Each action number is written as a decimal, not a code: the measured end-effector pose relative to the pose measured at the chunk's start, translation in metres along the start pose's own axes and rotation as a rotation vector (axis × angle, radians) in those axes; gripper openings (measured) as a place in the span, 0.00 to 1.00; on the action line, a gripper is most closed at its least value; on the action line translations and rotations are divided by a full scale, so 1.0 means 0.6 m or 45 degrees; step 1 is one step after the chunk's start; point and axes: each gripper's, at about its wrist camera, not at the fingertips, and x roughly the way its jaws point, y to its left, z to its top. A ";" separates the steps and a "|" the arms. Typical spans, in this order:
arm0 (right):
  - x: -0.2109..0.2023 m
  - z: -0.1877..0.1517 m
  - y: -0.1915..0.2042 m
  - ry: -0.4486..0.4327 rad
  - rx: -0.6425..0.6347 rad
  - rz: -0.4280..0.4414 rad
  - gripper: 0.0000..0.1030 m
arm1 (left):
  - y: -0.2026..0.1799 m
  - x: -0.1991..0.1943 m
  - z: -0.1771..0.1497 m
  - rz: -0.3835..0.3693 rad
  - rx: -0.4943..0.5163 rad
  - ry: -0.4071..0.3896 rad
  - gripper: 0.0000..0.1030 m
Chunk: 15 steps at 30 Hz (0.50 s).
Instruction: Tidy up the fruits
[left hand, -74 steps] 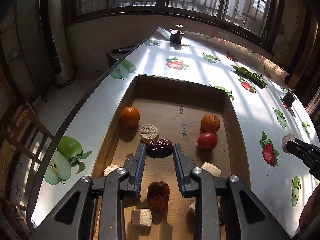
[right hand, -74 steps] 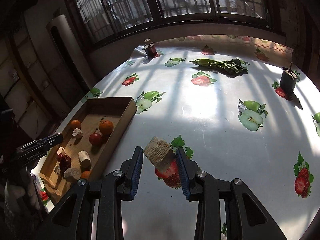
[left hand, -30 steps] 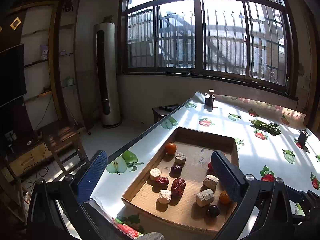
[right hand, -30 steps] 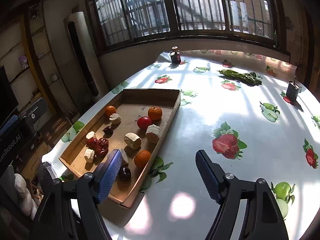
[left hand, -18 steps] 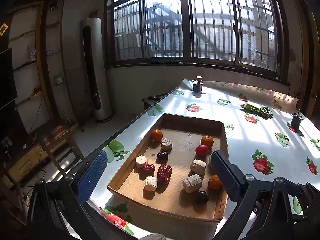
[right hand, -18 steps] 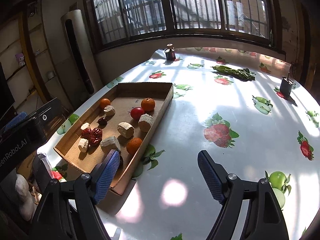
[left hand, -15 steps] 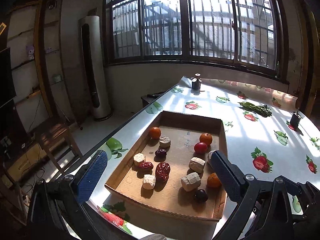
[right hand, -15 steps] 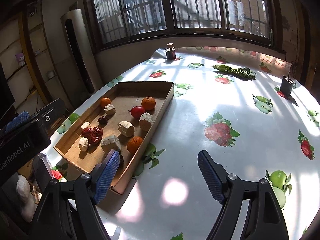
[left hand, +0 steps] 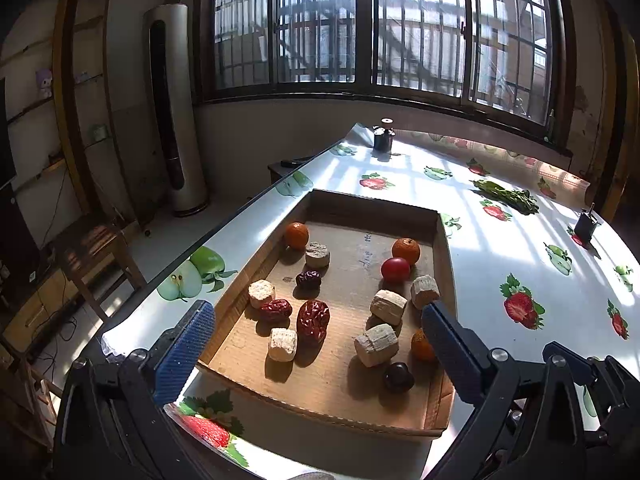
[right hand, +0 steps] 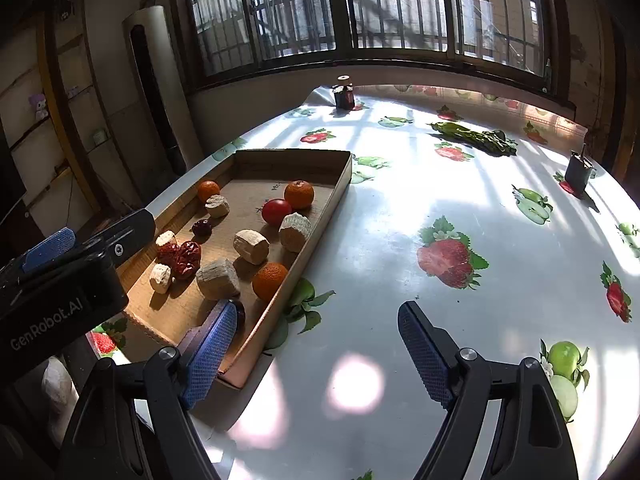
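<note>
Left wrist view, as I hold it above the table's near edge: my left gripper point(left hand: 316, 332) is raised over the near end of the cardboard tray point(left hand: 438, 224), jaws spread wide with nothing between them.
Tray position: near the table's point(left hand: 472, 208) left edge, long side running along that edge.
Fruits in tray: three oranges, one point(left hand: 297, 235) at the far left, one point(left hand: 406, 250) at the far right touching a tomato point(left hand: 395, 269), one point(left hand: 421, 345) by the right wall; red dates point(left hand: 313, 319) near the middle.
Writing: faint blue marks on the tray floor, unreadable.

Right wrist view, while I hover past the tray's near right corner: my right gripper point(right hand: 316, 354) is tipped down toward the bare tablecloth, fingers wide apart and empty.
Left gripper body point(right hand: 60, 292): at the tray's near left corner.
Label: "GenRobot.AI" in pale letters on its black housing.
Far edge: small dark jar point(right hand: 344, 96); green vegetables point(right hand: 474, 136) to its right.
</note>
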 end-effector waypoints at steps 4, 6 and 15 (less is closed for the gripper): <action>0.004 0.000 0.008 0.003 -0.025 -0.013 0.84 | 0.003 0.008 -0.002 -0.012 -0.008 0.021 1.00; 0.006 0.000 0.012 0.004 -0.037 -0.016 0.84 | 0.005 0.011 -0.001 -0.016 -0.008 0.028 1.00; 0.009 -0.001 0.032 -0.002 -0.097 -0.019 0.85 | 0.008 0.015 0.000 -0.020 -0.010 0.035 1.00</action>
